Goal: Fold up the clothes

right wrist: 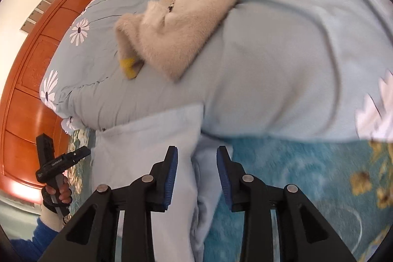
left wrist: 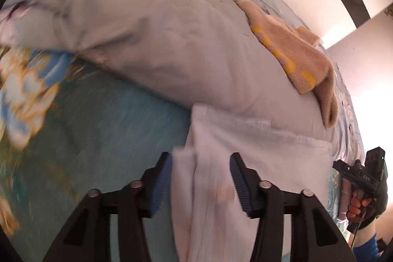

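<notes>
Left gripper [left wrist: 201,178] parted over pale garment [left wrist: 258,146], right gripper [right wrist: 197,173] likewise

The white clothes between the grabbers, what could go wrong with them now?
1. Both the left gripper and right gripper stand open around the white garment, so its fold may slump apart.
2. The garment's far edge lies against the puffy quilt, which could push it crooked.
3. The beige fluffy garment on the quilt might slide down onto it.
</notes>
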Available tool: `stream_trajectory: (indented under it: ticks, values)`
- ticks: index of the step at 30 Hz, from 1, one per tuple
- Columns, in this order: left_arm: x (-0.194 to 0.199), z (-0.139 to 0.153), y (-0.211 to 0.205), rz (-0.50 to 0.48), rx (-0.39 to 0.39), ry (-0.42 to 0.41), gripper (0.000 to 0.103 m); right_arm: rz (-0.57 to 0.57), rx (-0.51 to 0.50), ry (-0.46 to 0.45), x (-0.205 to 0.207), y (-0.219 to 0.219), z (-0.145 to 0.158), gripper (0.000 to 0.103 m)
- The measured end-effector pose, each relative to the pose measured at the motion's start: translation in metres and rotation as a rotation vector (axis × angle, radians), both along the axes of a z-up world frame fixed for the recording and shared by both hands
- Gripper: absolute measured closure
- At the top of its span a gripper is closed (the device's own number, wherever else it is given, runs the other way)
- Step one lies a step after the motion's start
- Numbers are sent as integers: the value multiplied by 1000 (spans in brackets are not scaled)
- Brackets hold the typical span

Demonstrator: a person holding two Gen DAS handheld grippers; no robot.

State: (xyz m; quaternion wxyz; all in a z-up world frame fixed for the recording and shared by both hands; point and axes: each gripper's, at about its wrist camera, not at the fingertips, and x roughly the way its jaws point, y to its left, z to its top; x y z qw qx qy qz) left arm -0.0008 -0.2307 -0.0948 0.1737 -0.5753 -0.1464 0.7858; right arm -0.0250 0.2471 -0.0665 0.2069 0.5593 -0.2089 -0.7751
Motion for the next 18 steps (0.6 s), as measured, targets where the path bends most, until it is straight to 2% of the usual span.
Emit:
stream_trajectory:
  ticks: [4,7,9,13,15,18]
  values:
    - [71,-12,-34,110,28,-94,47,-39,-40,-98,60,22,-15,69]
    - [119,-28,-51,181,66,-187,47,-91,-115,-191,106,36,-33,69]
    - [142,-37,-59,225,132,-229,47,-124,-181,-234,126,41,-43,69]
    - [157,-49,-61,287,238,-261,46,-126,-221,-280,139,27,-57,68]
    - [157,-49,-58,300,255,-251,41,-127,-239,-294,139,18,-64,68]
    - [153,-49,-50,289,282,-232,40,-132,-281,-293,138,7,-69,68]
